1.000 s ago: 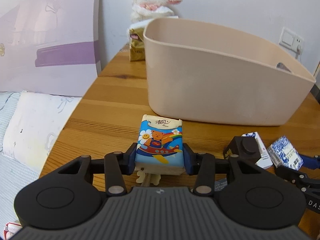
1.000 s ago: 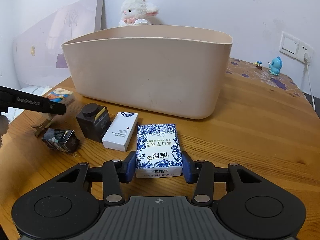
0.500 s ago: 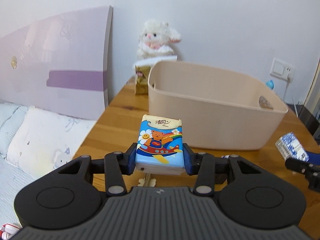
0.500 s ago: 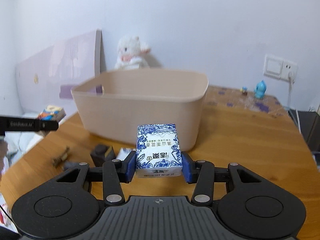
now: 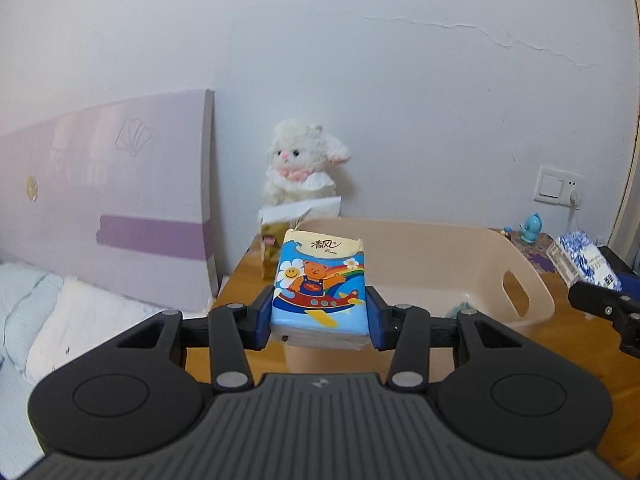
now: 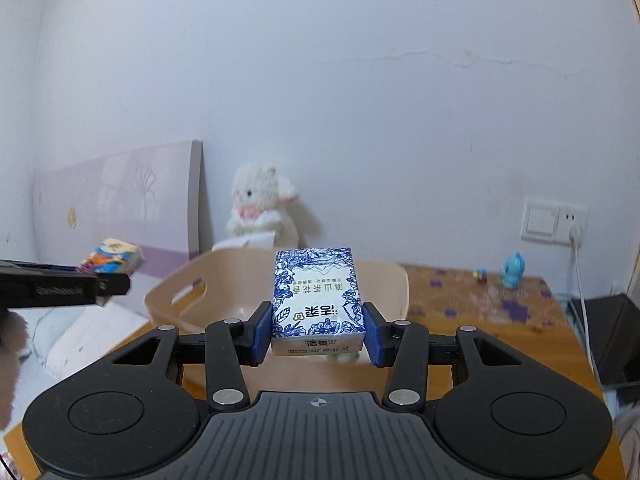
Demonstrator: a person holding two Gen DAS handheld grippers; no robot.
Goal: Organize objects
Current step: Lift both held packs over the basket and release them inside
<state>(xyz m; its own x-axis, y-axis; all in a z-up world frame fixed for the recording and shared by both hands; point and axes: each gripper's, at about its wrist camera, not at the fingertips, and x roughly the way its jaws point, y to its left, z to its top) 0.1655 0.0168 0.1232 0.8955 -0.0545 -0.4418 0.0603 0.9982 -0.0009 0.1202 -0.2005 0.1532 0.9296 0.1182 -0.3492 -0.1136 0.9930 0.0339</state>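
Observation:
My left gripper (image 5: 319,322) is shut on a cartoon bear tissue pack (image 5: 320,280) and holds it high above the near rim of the beige bin (image 5: 440,248). My right gripper (image 6: 317,338) is shut on a blue-and-white floral tissue pack (image 6: 316,296), also held high in front of the bin (image 6: 192,300). The floral pack shows at the right edge of the left wrist view (image 5: 582,258). The bear pack shows at the left of the right wrist view (image 6: 114,256). A small dark object lies inside the bin (image 5: 460,308).
A white plush lamb (image 5: 300,172) sits against the wall behind the bin, over a tan packet (image 5: 270,244). A purple headboard (image 5: 120,192) and bed (image 5: 60,312) lie to the left. A blue figurine (image 6: 512,270) and a wall socket (image 6: 554,220) are on the right of the wooden table (image 6: 480,312).
Both grippers have risen from table level with their tissue packs held, so the bin's inside now shows from above. The small boxes on the table have dropped out of view.

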